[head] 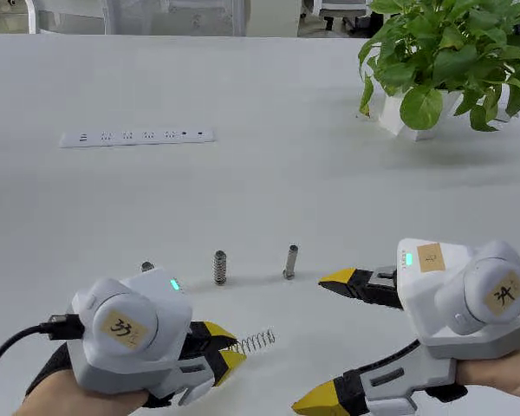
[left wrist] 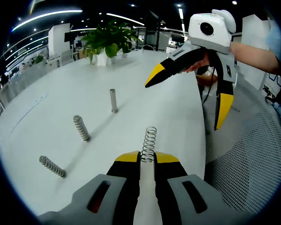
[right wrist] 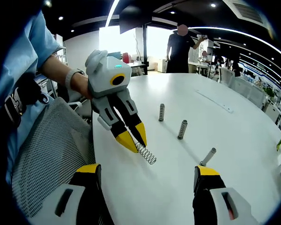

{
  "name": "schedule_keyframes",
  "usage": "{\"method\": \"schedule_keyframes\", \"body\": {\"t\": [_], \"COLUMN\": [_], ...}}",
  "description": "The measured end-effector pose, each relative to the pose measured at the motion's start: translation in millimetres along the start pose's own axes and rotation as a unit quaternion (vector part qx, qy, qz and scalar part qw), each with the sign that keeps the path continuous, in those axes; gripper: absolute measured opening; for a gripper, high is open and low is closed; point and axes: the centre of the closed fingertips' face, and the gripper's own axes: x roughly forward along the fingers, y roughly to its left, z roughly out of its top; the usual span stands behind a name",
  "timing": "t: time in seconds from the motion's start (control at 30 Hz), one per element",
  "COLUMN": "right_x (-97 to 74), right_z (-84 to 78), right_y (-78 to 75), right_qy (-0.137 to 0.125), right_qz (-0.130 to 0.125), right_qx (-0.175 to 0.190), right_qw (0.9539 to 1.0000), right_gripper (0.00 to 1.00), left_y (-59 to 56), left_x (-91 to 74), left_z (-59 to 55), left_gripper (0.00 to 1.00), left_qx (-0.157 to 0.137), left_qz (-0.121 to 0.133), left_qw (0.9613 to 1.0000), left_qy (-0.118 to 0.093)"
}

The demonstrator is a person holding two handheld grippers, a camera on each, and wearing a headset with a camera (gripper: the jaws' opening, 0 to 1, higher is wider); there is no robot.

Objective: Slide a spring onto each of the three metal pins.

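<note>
While the left hand-held gripper (head: 230, 345), at the lower left of the head view, pinches one end of a loose spring (head: 256, 340) between its yellow tips, the right hand-held gripper (head: 316, 344) at the lower right has its jaws spread wide and holds nothing. Three pins stand in a row on the white desk (head: 269, 173) near the centre of the frame. The left pin (head: 147, 267) and the middle pin (head: 220, 267) each carry a spring, and the right pin (head: 290, 261) is bare.
</note>
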Motion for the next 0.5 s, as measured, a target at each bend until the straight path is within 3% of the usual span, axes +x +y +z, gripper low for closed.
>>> {"method": "schedule_keyframes", "body": {"t": [0.1,0.33,0.5], "right_x": [-1.8,-8.3,-9.9], "right_z": [4.2,7.5,4.4], "right_y": [0.0,10.6,17.4], "right_qy": [0.0,0.001,0.014], "right_qz": [0.007,0.055,0.08], "right_qx": [-0.007,-0.026,-0.036], "right_qw": [0.9999,0.9981,0.9961], "right_gripper": [0.76,0.48,0.35], "left_y": [-6.5,-22.1,-29.5], "left_x": [-4.5,-13.9,-18.4], "left_z": [5.5,15.0,21.1], "left_gripper": [0.07,0.07,0.07], "left_qx": [0.007,0.024,0.027], "left_qz": [-0.016,-0.047,-0.061], "left_qw": [0.9998,0.9981,0.9968], "left_qy": [-0.012,-0.032,-0.044]}}
